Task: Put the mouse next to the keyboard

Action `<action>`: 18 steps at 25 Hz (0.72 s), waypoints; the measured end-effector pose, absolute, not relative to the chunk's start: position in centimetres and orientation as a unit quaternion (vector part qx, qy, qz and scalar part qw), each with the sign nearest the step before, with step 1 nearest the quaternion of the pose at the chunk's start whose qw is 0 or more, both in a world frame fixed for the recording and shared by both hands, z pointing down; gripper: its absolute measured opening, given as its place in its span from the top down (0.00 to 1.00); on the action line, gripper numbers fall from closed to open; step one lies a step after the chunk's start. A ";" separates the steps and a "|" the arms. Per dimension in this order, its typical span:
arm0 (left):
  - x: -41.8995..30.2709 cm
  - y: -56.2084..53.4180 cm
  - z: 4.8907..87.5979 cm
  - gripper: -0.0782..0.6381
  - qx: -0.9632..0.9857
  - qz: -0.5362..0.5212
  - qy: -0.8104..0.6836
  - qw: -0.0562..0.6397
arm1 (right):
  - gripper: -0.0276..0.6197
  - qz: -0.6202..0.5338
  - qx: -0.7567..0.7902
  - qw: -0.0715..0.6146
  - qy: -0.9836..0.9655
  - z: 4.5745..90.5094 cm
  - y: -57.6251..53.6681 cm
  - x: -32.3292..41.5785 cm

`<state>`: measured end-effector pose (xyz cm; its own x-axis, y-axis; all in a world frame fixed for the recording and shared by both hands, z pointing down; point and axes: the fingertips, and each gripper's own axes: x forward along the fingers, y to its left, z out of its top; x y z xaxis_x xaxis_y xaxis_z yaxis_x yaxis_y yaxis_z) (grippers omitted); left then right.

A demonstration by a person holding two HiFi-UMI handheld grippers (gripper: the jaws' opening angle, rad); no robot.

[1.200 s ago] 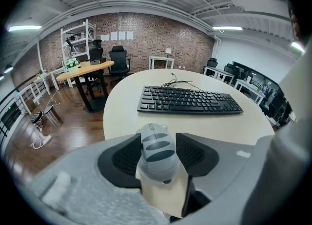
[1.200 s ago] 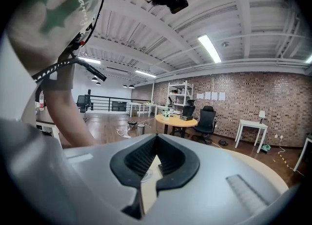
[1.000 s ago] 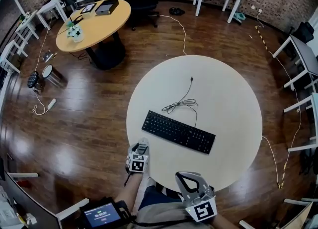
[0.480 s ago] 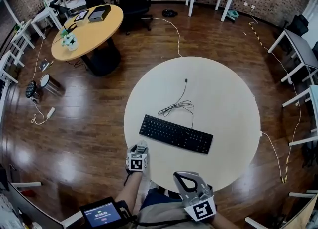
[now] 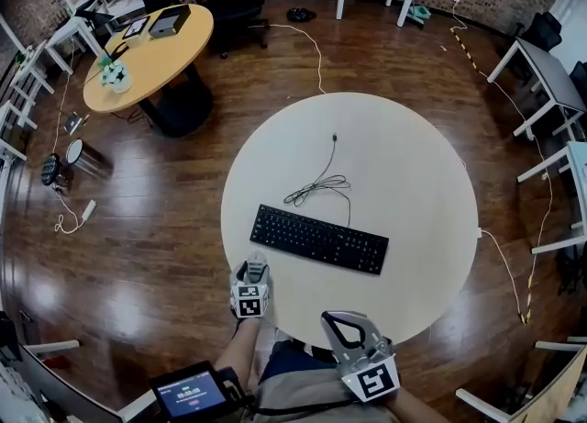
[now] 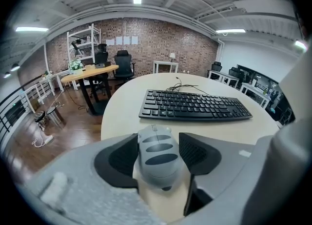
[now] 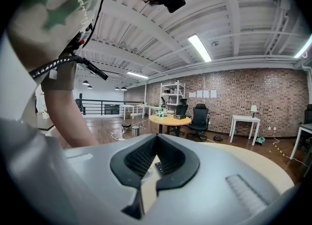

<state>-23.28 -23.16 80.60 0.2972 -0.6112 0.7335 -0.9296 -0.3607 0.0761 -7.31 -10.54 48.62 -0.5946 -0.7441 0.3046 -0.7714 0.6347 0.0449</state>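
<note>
A grey mouse [image 6: 157, 156] lies on the round white table [image 5: 413, 183] near its front edge, just short of the left end of the black keyboard [image 5: 319, 239]. My left gripper [image 6: 158, 146] straddles the mouse. Its jaws have just been opening, and a gap shows between the right pad and the mouse. In the head view the mouse [image 5: 256, 268] peeks out ahead of the left gripper [image 5: 255, 274]. My right gripper [image 5: 341, 328] hovers at the table's near edge, shut and empty; in its own view the right gripper [image 7: 156, 141] has its tips together. The keyboard [image 6: 195, 105] lies straight ahead.
The keyboard's black cable [image 5: 321, 183] coils on the table behind it. A round wooden table [image 5: 147, 54] with small items stands at the far left, with office chairs, white desks and floor cables around the room.
The head view has shifted a little, so the table sits slightly higher and further left. Both grippers stay by the table's near edge, the mouse still between the left jaws.
</note>
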 end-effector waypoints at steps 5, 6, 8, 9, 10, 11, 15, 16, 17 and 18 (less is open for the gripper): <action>-23.0 -22.4 80.9 0.51 0.763 0.320 -0.496 0.262 | 0.95 0.043 0.431 0.145 -0.890 48.2 -10.0 -6.9; -22.7 -22.2 80.9 0.51 0.765 0.320 -0.494 0.261 | 0.95 0.041 0.432 0.143 -0.890 48.1 -9.9 -6.9; -21.9 -21.6 80.8 0.51 0.769 0.320 -0.488 0.260 | 0.95 0.039 0.432 0.144 -0.890 48.2 -9.6 -6.9; -21.5 -21.2 80.9 0.51 0.771 0.320 -0.486 0.258 | 0.95 0.040 0.431 0.146 -0.890 48.2 -9.3 -6.9; -21.2 -20.8 81.0 0.51 0.772 0.321 -0.485 0.256 | 0.95 0.041 0.430 0.147 -0.890 48.3 -9.0 -6.9; -20.9 -20.4 81.1 0.51 0.774 0.320 -0.483 0.255 | 0.95 0.042 0.430 0.147 -0.890 48.2 -8.7 -6.9; -19.3 -19.1 80.7 0.51 0.784 0.318 -0.470 0.251 | 0.95 0.043 0.436 0.135 -0.889 48.1 -7.9 -6.7; -19.0 -18.7 80.8 0.51 0.787 0.318 -0.467 0.250 | 0.95 0.044 0.438 0.135 -0.888 48.1 -7.7 -6.6; -18.8 -18.4 80.9 0.51 0.788 0.318 -0.464 0.250 | 0.95 0.045 0.442 0.136 -0.886 48.2 -7.4 -6.5; -18.6 -18.0 81.0 0.51 0.790 0.320 -0.461 0.250 | 0.95 0.047 0.446 0.136 -0.884 48.2 -7.1 -6.5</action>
<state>-18.60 -18.01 80.97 0.3713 -0.5679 0.7346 -0.8870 -0.4509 0.0997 -6.45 -7.14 48.16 -0.5656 -0.7750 0.2821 -0.8004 0.5982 0.0386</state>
